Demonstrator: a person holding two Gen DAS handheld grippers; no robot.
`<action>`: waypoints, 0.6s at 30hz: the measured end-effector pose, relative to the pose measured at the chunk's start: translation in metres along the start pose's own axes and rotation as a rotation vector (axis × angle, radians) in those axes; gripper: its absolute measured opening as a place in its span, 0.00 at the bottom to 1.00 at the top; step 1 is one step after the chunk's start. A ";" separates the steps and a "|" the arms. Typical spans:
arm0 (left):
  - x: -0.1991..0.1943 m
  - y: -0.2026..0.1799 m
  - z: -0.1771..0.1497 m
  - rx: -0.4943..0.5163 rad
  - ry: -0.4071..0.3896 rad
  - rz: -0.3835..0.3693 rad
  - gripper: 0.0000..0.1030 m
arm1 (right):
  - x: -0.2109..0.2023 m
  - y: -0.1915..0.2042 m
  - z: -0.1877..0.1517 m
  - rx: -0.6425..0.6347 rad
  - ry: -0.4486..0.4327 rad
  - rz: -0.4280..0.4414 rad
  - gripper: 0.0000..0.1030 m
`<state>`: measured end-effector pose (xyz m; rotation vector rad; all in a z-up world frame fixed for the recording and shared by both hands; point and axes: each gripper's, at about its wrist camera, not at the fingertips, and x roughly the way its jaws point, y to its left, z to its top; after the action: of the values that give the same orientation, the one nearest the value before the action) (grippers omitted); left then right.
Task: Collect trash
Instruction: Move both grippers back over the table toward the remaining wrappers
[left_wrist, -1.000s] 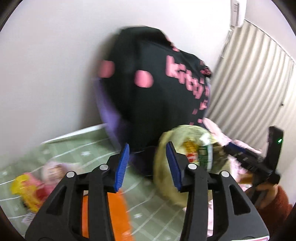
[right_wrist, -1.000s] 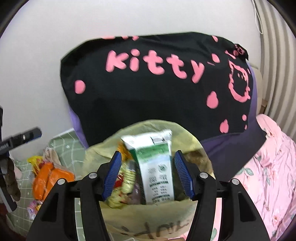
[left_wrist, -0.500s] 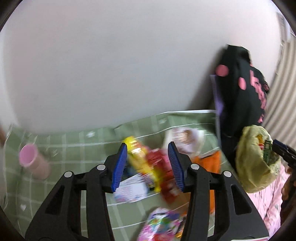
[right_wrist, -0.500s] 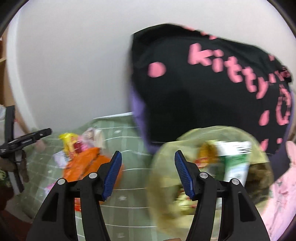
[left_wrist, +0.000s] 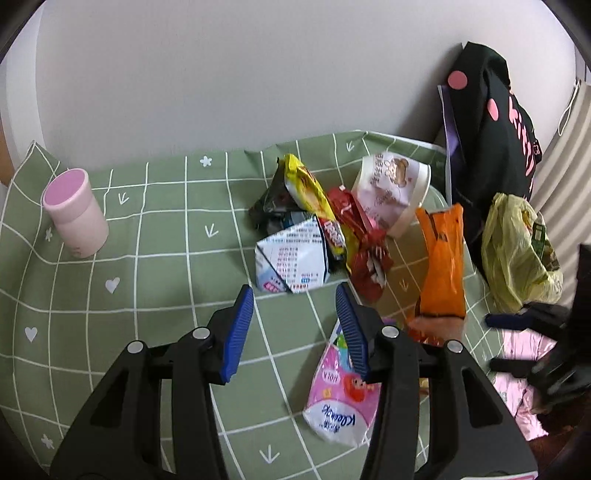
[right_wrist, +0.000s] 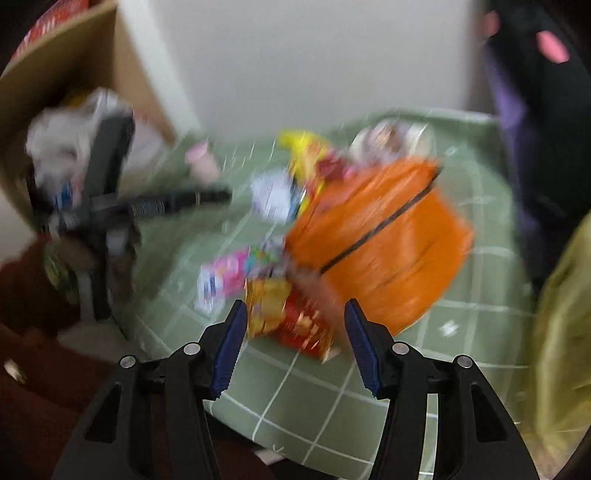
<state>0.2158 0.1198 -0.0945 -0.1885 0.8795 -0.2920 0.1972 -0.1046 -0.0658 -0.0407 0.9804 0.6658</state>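
Trash lies on a green checked cloth (left_wrist: 155, 258): a white carton (left_wrist: 291, 258), a yellow snack bag (left_wrist: 310, 192), red wrappers (left_wrist: 365, 236), a paper cup (left_wrist: 395, 192), an orange bag (left_wrist: 443, 266) and a pink tissue pack (left_wrist: 343, 398). A yellow trash bag (left_wrist: 517, 251) with trash in it stands at the right. My left gripper (left_wrist: 295, 314) is open and empty, just short of the carton. My right gripper (right_wrist: 295, 332) is open and empty over a red-yellow wrapper (right_wrist: 291, 317), beside the orange bag (right_wrist: 380, 240); that view is blurred.
A pink cup (left_wrist: 75, 212) stands at the cloth's left. A black pillow with pink letters (left_wrist: 491, 122) leans on the wall at the right. A cardboard box (right_wrist: 66, 74) stands at the far left in the right wrist view. Pink bedding (left_wrist: 524, 369) lies right of the cloth.
Both grippers have swung left, away from the yellow trash bag and the pillow, and now face the trash on the green cloth. Both stayed open.
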 end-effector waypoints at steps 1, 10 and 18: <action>-0.001 -0.001 -0.001 0.002 0.002 0.001 0.43 | 0.011 0.001 -0.002 -0.010 0.026 -0.003 0.50; -0.002 0.004 -0.016 -0.006 0.071 -0.003 0.43 | 0.065 -0.009 0.001 0.051 0.074 -0.040 0.50; 0.001 -0.005 -0.025 0.040 0.106 -0.009 0.43 | 0.046 -0.022 -0.010 0.047 0.044 -0.089 0.50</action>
<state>0.1965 0.1137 -0.1096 -0.1412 0.9770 -0.3304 0.2183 -0.1022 -0.1132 -0.0575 1.0308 0.5619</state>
